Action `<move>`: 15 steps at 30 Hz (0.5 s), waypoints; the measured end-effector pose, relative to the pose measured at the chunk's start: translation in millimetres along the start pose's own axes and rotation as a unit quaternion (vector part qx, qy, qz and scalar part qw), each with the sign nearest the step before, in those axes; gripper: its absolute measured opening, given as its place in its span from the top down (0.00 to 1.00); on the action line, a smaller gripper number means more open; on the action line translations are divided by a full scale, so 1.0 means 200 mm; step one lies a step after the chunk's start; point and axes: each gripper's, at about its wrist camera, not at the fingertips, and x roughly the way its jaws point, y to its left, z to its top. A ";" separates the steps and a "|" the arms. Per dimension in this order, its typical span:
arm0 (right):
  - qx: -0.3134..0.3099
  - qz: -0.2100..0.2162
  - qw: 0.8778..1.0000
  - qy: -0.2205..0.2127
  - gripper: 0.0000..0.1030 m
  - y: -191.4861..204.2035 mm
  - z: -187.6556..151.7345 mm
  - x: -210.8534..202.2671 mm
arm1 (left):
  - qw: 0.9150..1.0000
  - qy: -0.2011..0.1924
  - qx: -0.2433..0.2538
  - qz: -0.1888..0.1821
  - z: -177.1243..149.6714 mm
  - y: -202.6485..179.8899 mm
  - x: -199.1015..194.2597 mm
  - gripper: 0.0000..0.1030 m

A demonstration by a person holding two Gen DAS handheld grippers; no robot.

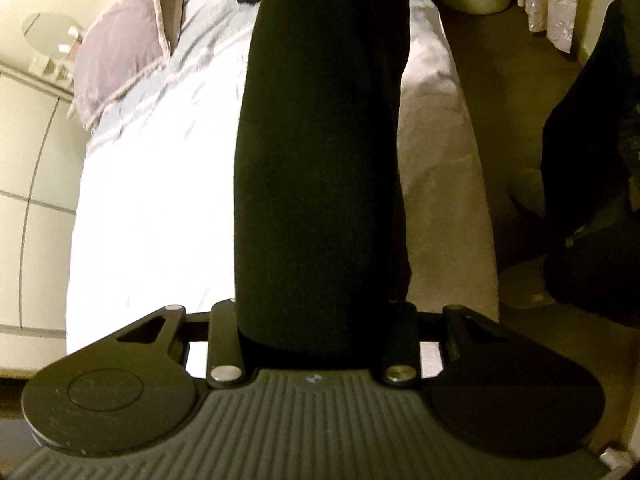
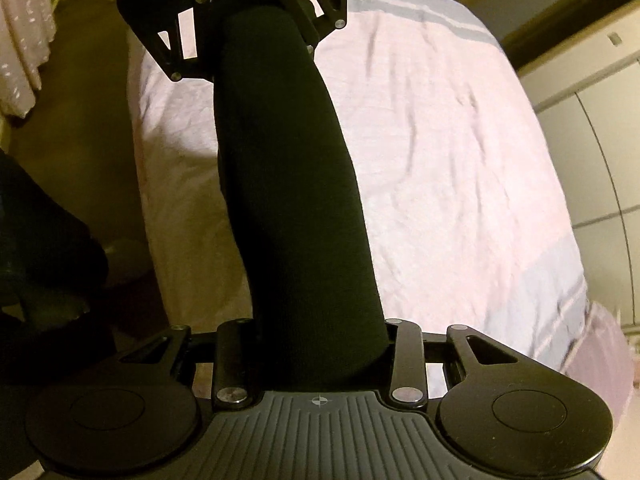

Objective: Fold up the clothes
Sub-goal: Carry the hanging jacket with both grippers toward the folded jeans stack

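A black garment (image 1: 320, 160) stretches taut above the bed (image 1: 160, 200). The left gripper (image 1: 316, 344) clenches one end, the right gripper (image 2: 316, 360) the other.

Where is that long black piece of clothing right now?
The black garment is stretched in the air between the two claws, over the edge of the bed. In each wrist view it runs up the middle, with the pink pillow at the far left of the left view.

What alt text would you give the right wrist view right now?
A black garment is stretched taut from the right gripper to the left gripper, both shut on it, above a bed with a pale pink cover.
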 end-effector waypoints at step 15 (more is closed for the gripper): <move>0.154 -0.072 0.982 0.084 0.65 -0.09 -0.24 -0.31 | 0.986 -0.108 0.129 -0.007 0.00 -0.37 -0.38 0.67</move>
